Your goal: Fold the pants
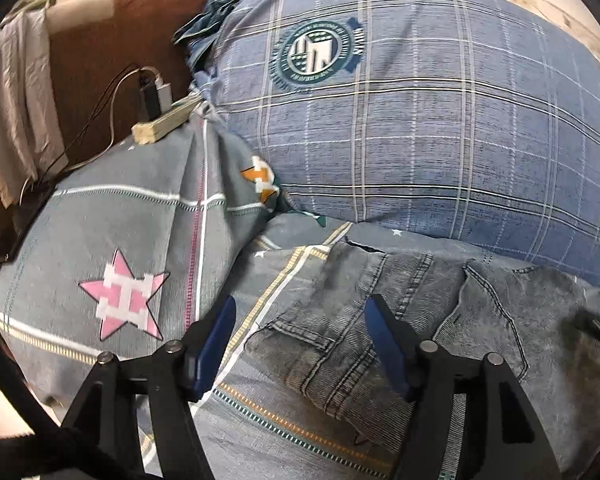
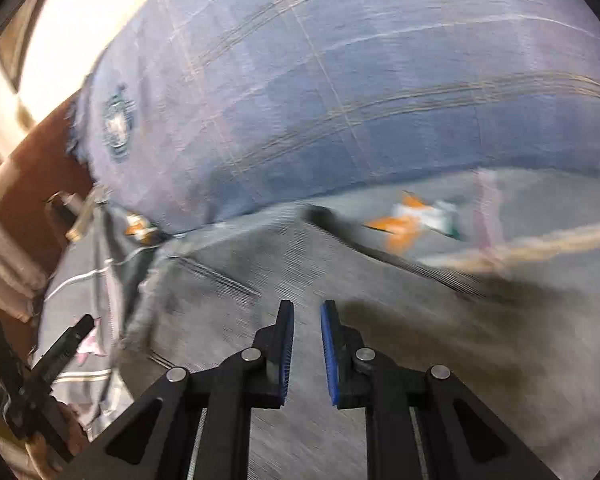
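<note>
Left gripper: my left gripper point(image 1: 302, 312) hangs above the bed, tilted down, jaws wide apart with nothing between them. Blue pads point(image 1: 384, 332) face each other across the gap. I see it again in the right wrist view as a dark frame at the lower left point(image 2: 66, 344), a hand point(image 2: 60, 436) under it.

Right gripper: my right gripper point(image 2: 306, 308) points down at the denim. Jaws are close together with a narrow slit between the blue pads point(image 2: 327, 344); nothing is in the slit that I can see. That view is motion-blurred, so I can't tell whether the tips touch the cloth.

Pants: grey-blue jeans point(image 1: 400, 320) lie on the bed just in front of my left gripper, pocket stitching and seams facing up. In the right wrist view the same denim point(image 2: 228, 312) fills the lower middle, right under the jaws.

Bed: grey sheet point(image 1: 120, 220) with check lines, a pink star print point(image 1: 124, 300) left of my left jaws and an orange star point(image 1: 260, 178) farther back. The jeans rest on this sheet.

Pillow: big blue plaid pillow point(image 1: 420, 112) with a round teal crest point(image 1: 316, 54) lies behind the jeans, its lower edge just beyond them. It is blurred but visible across the top of the right wrist view point(image 2: 320, 100).

Left edge: power strip point(image 1: 162, 126) with a plugged adapter and cables sits at the sheet's far-left corner, against a brown headboard point(image 1: 100, 48). Pale cloth point(image 1: 16, 92) hangs beside it.
</note>
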The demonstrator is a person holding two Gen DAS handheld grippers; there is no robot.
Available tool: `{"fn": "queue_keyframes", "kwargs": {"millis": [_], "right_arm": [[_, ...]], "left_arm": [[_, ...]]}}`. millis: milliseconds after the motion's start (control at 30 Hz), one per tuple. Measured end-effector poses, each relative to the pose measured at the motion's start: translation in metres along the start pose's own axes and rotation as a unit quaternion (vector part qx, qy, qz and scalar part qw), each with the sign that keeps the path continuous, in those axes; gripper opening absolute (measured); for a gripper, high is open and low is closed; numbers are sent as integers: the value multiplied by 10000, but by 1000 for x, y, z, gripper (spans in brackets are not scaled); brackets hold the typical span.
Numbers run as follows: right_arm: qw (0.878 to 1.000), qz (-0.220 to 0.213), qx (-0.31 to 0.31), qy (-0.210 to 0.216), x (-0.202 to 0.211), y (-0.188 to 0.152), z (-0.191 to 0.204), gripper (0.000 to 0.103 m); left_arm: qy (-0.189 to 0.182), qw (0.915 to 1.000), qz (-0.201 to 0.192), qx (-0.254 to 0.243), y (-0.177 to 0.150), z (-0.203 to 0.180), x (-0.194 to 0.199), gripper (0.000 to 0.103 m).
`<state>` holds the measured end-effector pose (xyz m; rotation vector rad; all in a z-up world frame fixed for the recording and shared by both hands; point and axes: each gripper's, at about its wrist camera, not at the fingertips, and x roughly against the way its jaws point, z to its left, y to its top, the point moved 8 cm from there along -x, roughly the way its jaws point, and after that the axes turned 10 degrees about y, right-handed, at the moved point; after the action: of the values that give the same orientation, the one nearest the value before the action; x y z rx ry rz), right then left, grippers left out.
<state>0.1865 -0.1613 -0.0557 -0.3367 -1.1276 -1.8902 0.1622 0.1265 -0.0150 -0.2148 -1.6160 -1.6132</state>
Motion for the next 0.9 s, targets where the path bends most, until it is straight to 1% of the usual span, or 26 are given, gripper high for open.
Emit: {"fn": "queue_keyframes", "kwargs": {"millis": [33,67,100,133,167,233,267,300,367,433,500,533,567,633,667,700,733,767,800,833,867,900], "right_arm": [[9997,159,77,168,-18,8,8,16],[9994,277,113,188,-32,12,8,16],[9990,415,126,106,-48,15,5,16],[9983,556,38,-174,-64,17,-9,16],[9976,602,-72,-336,-71,17,-20,16],[9957,661,-271,-592,-80,17,-46,16],[9956,670,-336,-570,-82,16,-52,16],[9963,631,-359,-459,-82,17,-54,16],[9953,731,-278,-577,-82,19,-53,16],[9947,662,-215,-761,-73,21,-50,16],[9969,538,-210,-531,-61,22,-36,16],[9986,406,-195,-291,-49,21,-24,16],[9993,290,-171,-153,-40,20,-13,16],[10000,37,-58,-61,-11,13,5,16],[10000,-59,-12,-33,-1,8,12,16],[9997,-260,23,32,16,-1,21,16],[9989,-462,41,49,32,-9,23,18],[9979,-641,46,13,44,-17,27,23],[9973,-728,42,-17,54,-26,29,44],[9971,-763,-33,-43,63,-37,26,74],[9965,-821,-113,-80,70,-45,24,79],[9955,-920,-179,-132,76,-53,23,80]], "left_arm": [[-82,10000,31,13,0,-1,0,68],[-126,9999,58,18,-1,-1,-1,68],[-115,9999,66,2,-1,0,-3,68],[-77,9999,76,-41,0,-1,-5,68],[-67,9999,130,-68,0,0,-8,68],[-162,9996,234,-4,0,0,-10,68],[-194,9995,246,52,0,2,-9,68],[-181,9995,250,110,2,5,-10,68],[-80,9992,335,218,2,14,-13,68],[22,9984,392,413,3,26,-17,68],[49,9975,390,593,5,36,-16,68],[46,9973,349,649,6,38,-13,68],[39,9974,303,651,7,38,-11,68],[15,9985,212,512,6,31,-5,68],[-49,9989,190,430,5,26,-2,68],[-181,9991,199,339,2,17,1,68],[-452,9984,289,184,-3,4,5,68],[-661,9971,375,62,-8,-6,8,69],[-977,9938,513,-124,-15,-21,12,69],[-1252,9898,601,-307,-24,-35,18,69],[-1436,9865,636,-470,-31,-47,24,69],[-1619,9819,662,-721,-41,-63,33,69]]}}
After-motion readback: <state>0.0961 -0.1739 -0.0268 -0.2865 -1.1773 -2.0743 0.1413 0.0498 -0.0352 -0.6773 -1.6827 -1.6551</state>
